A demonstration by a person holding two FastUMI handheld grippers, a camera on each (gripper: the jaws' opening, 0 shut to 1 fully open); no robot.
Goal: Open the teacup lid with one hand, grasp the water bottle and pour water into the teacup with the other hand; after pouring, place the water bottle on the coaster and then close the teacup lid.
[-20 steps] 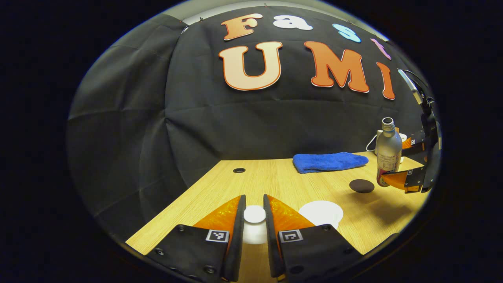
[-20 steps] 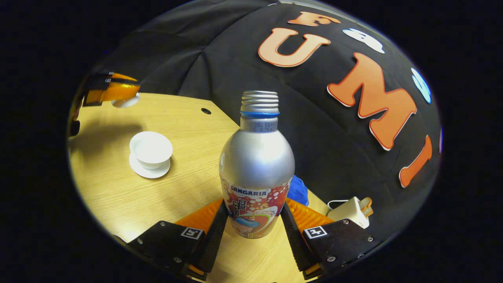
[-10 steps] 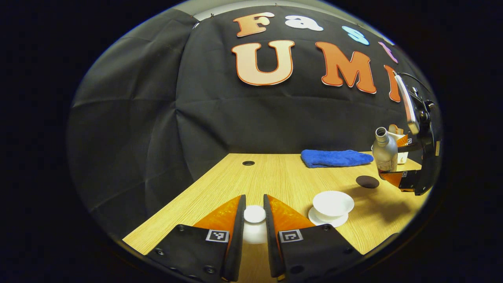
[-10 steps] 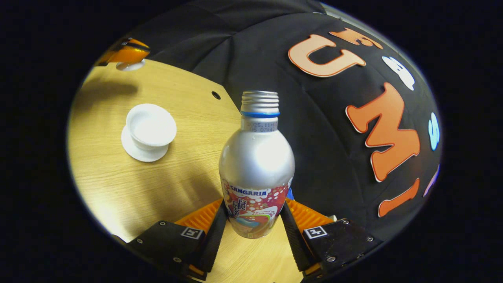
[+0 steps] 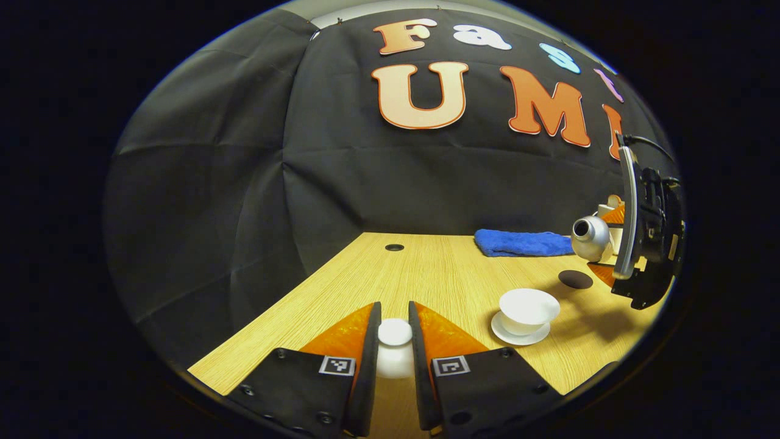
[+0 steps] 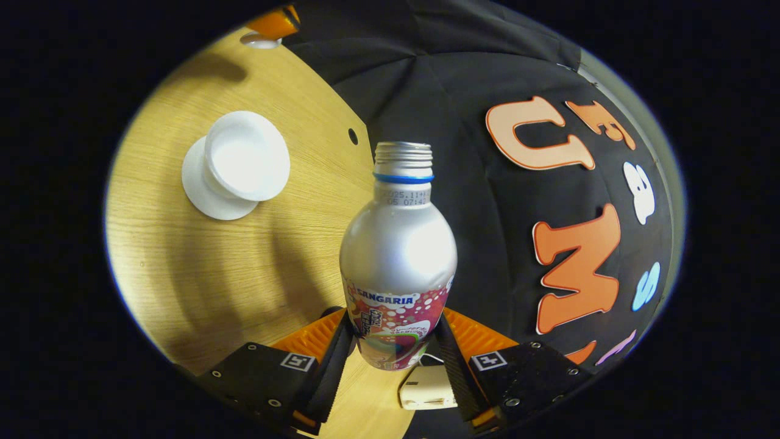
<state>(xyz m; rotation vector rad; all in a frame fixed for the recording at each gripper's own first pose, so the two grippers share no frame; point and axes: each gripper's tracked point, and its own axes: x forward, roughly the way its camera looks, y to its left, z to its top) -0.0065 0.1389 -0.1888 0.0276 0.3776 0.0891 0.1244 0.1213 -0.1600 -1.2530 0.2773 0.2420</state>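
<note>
The left gripper view sits low behind its tongs point(image 5: 394, 344), facing across the table point(image 5: 426, 274) toward the back wall. The right gripper view, rolled sideways, looks along its tongs point(image 6: 393, 350) from above. Both share the teacup point(image 5: 528, 305) point(image 6: 247, 155).

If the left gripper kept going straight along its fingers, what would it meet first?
Probably nothing on the table: the left gripper, shut on the teacup lid, points across bare wood toward the wall cloth. The teacup sits off to its right. Depth is uncertain.

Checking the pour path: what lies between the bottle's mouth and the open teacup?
Nothing; in the right gripper view only bare table separates the bottle from the teacup.
</note>
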